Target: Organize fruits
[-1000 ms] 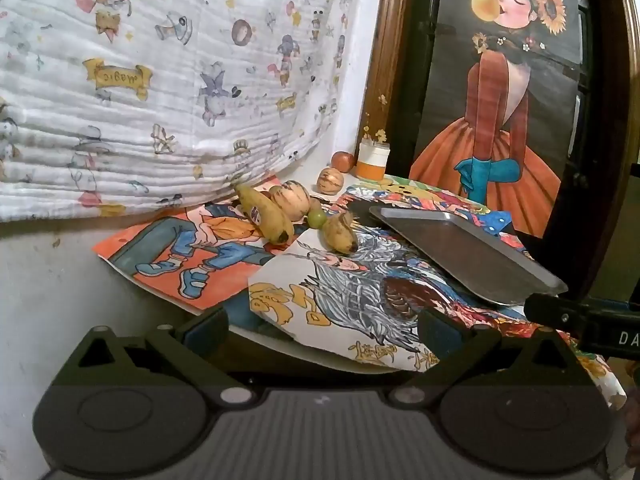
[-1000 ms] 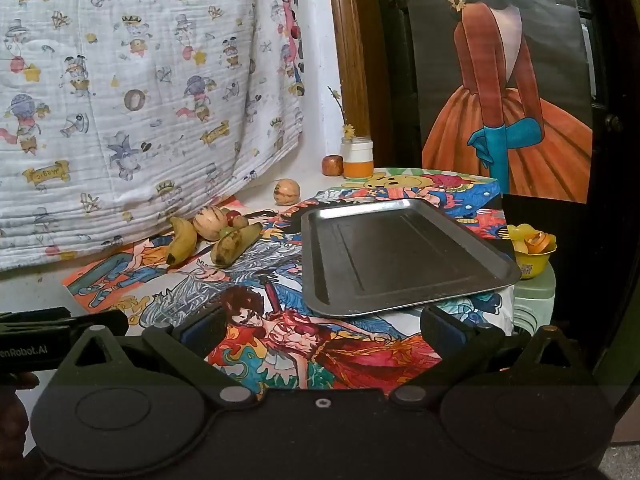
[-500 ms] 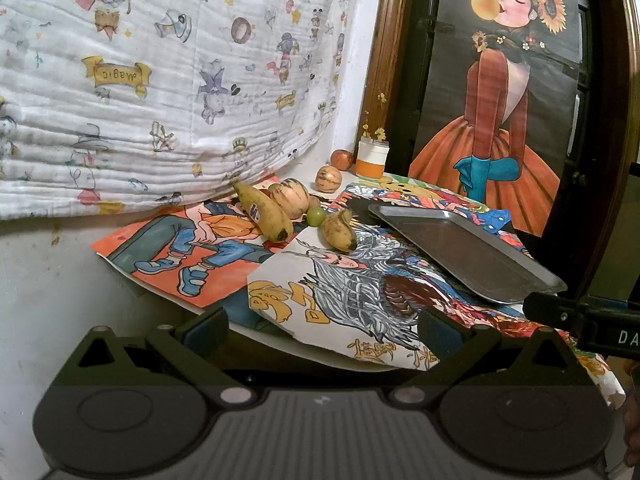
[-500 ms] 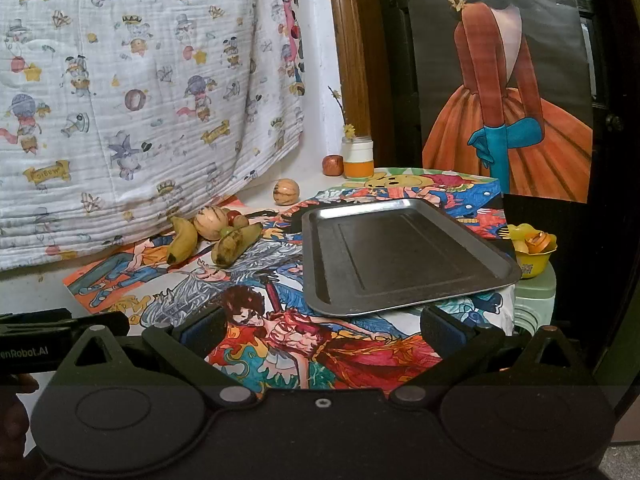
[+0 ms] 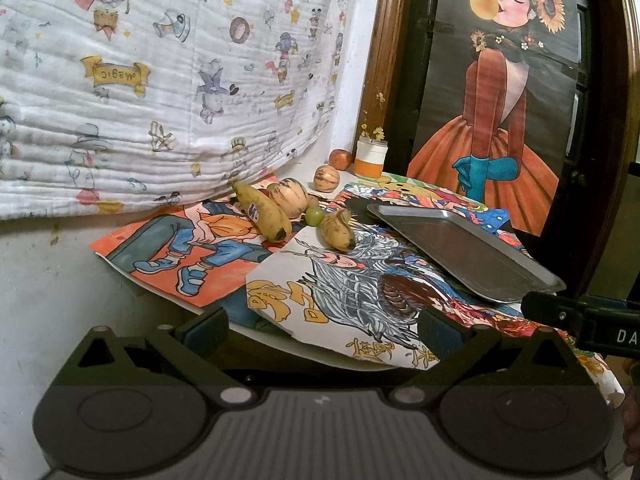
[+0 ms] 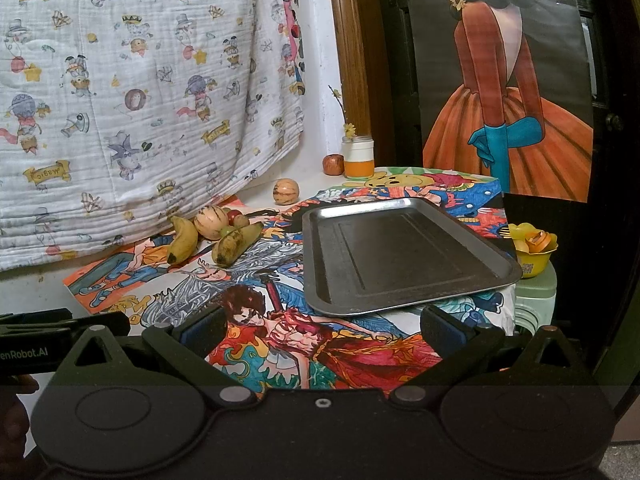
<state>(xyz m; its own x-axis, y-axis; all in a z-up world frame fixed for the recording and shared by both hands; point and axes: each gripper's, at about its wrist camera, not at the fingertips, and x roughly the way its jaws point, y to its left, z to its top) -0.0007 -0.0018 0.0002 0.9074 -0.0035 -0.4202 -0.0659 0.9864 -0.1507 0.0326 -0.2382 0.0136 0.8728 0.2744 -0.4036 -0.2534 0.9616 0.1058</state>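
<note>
An empty metal tray (image 6: 400, 248) lies on colourful drawings at the table's right; it also shows in the left wrist view (image 5: 460, 248). Left of it are two bananas (image 6: 182, 238) (image 6: 236, 242), a striped melon (image 6: 212, 221), a green grape (image 5: 315, 216) and small red fruits. A second small melon (image 6: 286, 191) and an apple (image 6: 333, 163) lie further back. My left gripper (image 5: 320, 330) is open and empty at the table's near edge. My right gripper (image 6: 320, 330) is open and empty, just in front of the tray.
A white-and-orange jar (image 6: 359, 158) with flowers stands at the back by the wooden frame. A patterned cloth (image 6: 140, 80) hangs on the wall at the left. A yellow bowl (image 6: 534, 248) of scraps sits on a green stool right of the table.
The left gripper has drifted slightly; the fruits sit a little higher in its view. The right gripper has hardly moved. Both stay open.
</note>
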